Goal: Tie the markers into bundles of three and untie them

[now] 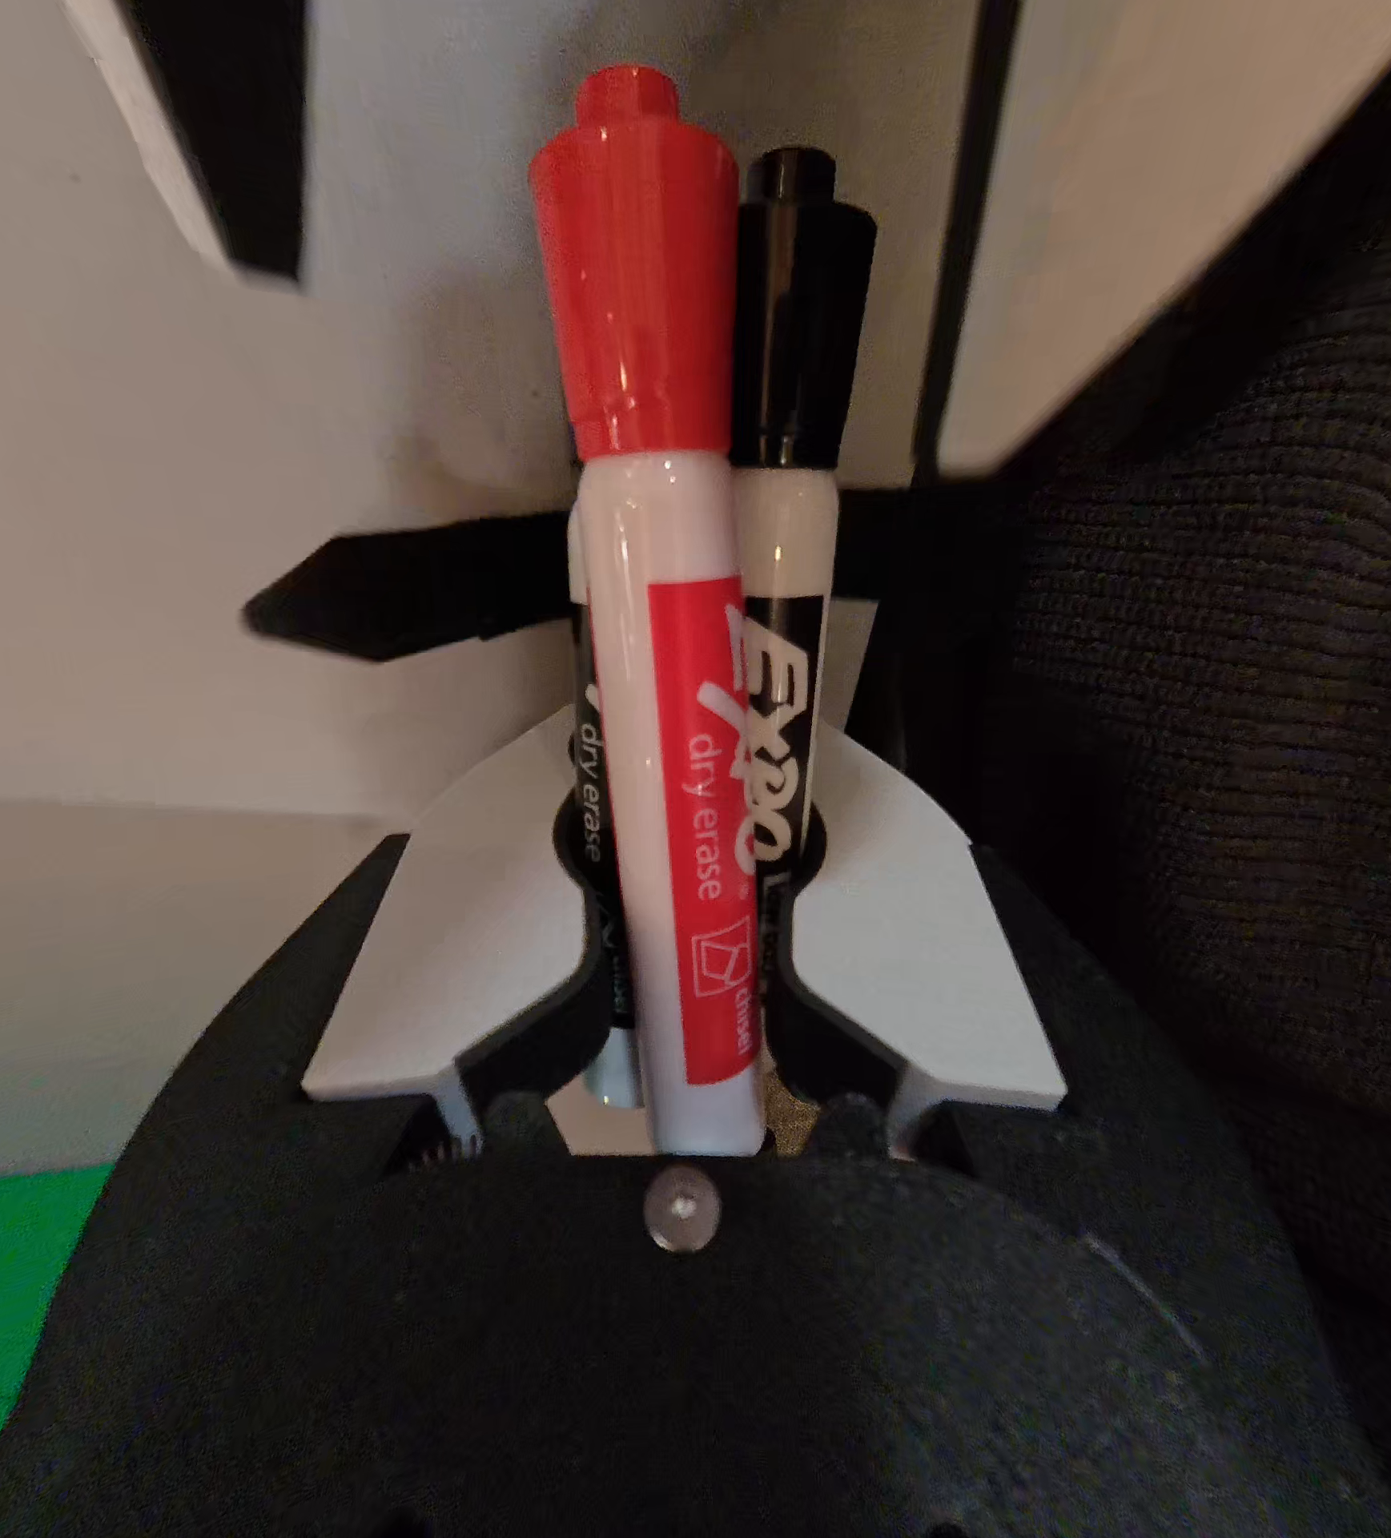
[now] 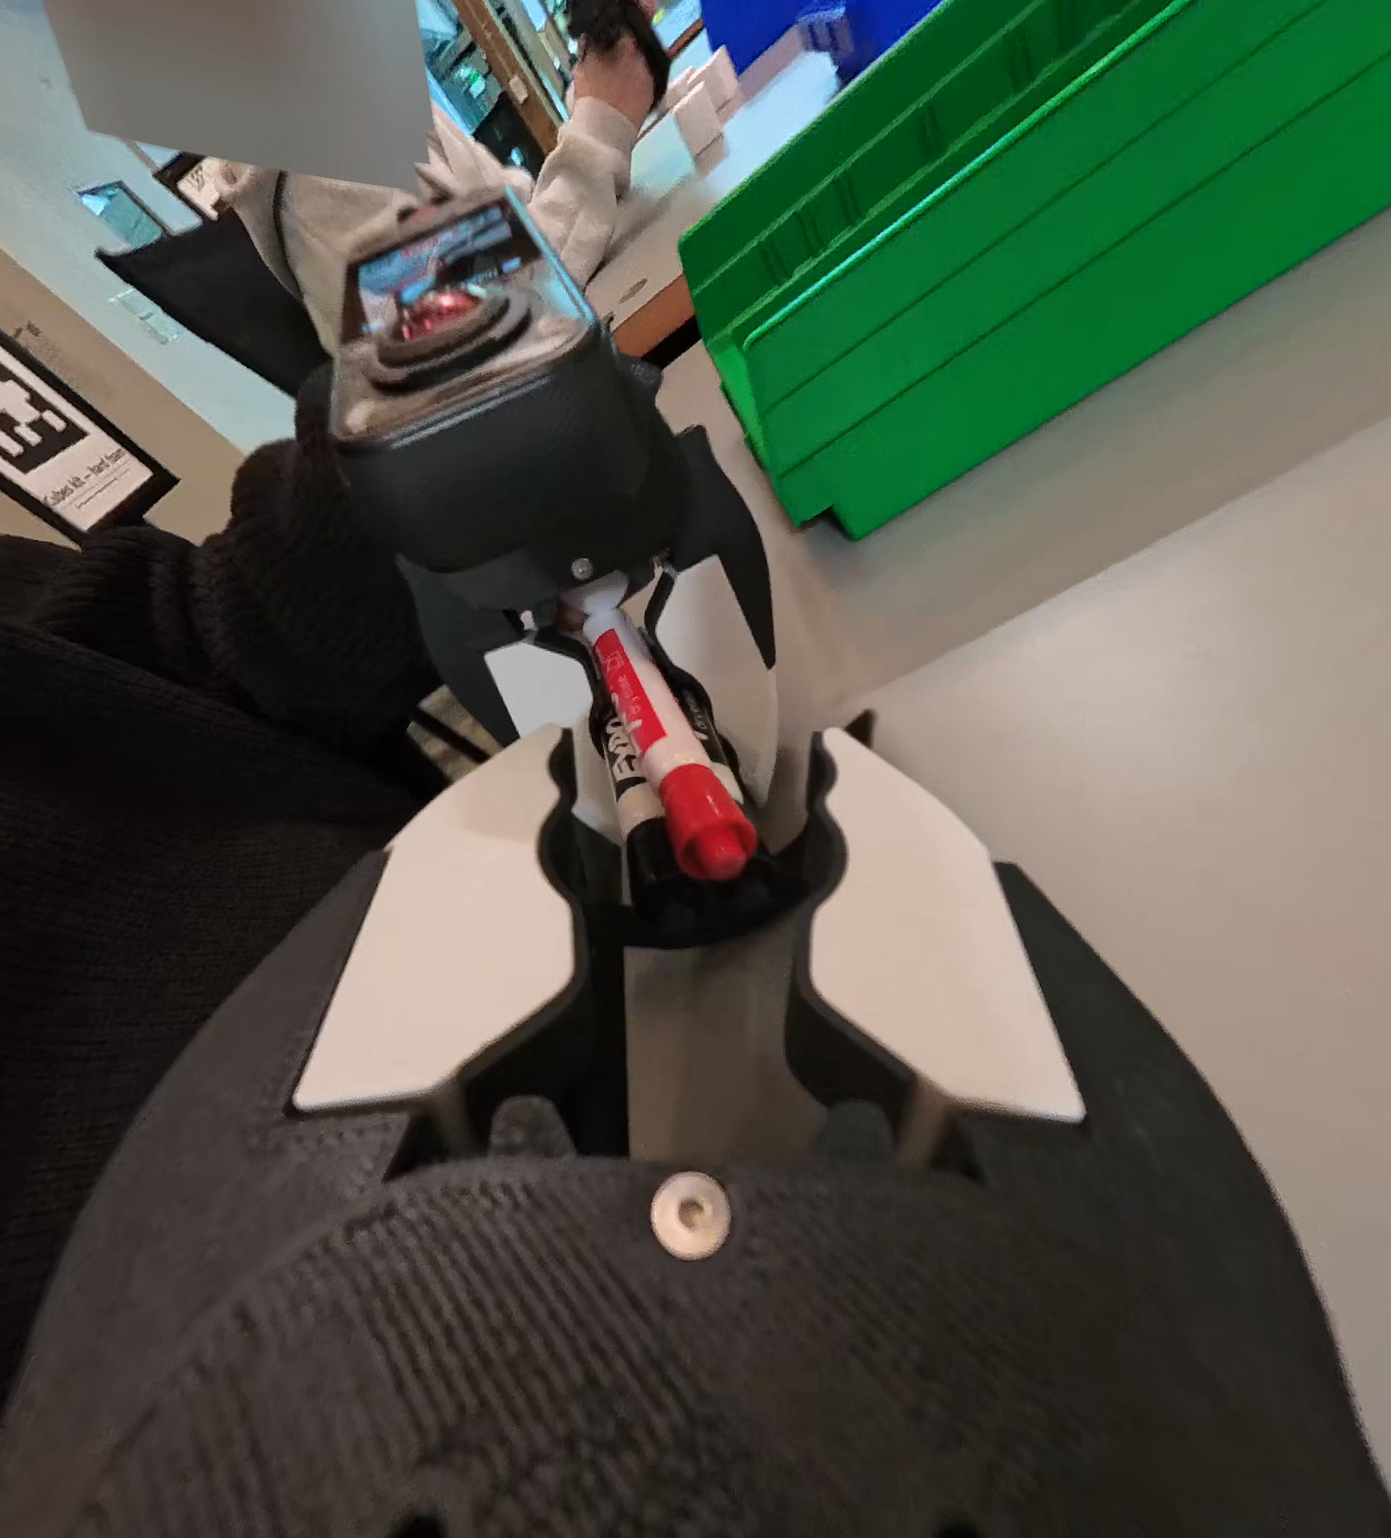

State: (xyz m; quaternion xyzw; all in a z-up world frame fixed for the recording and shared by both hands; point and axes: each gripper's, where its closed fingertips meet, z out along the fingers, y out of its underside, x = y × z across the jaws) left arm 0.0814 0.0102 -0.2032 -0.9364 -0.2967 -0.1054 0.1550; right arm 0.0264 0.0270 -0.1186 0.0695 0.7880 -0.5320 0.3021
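Note:
My left gripper (image 1: 688, 799) is shut on a bundle of dry-erase markers that point forward. The bundle holds a red-capped marker (image 1: 658, 582), a black-capped marker (image 1: 792, 333) to its right, and a second black one (image 1: 592, 749) mostly hidden behind on the left. In the right wrist view, my right gripper (image 2: 692, 799) is open and faces the left gripper (image 2: 658, 716). The red cap (image 2: 704, 824) and a black cap (image 2: 658, 882) sit between its fingers, near the round notches. The right gripper's white fingers (image 1: 1174, 208) show blurred on both sides of the caps, apart from them.
Stacked green bins (image 2: 1008, 291) stand on the pale table (image 2: 1174, 749) at the right. A black knit sleeve (image 2: 93, 749) fills the left. A framed black-and-white pattern sign (image 2: 1, 399) leans far left. A person in a light sweater (image 2: 592, 158) is behind. The gap from one gripper's tips to the other's is roughly 10 centimetres.

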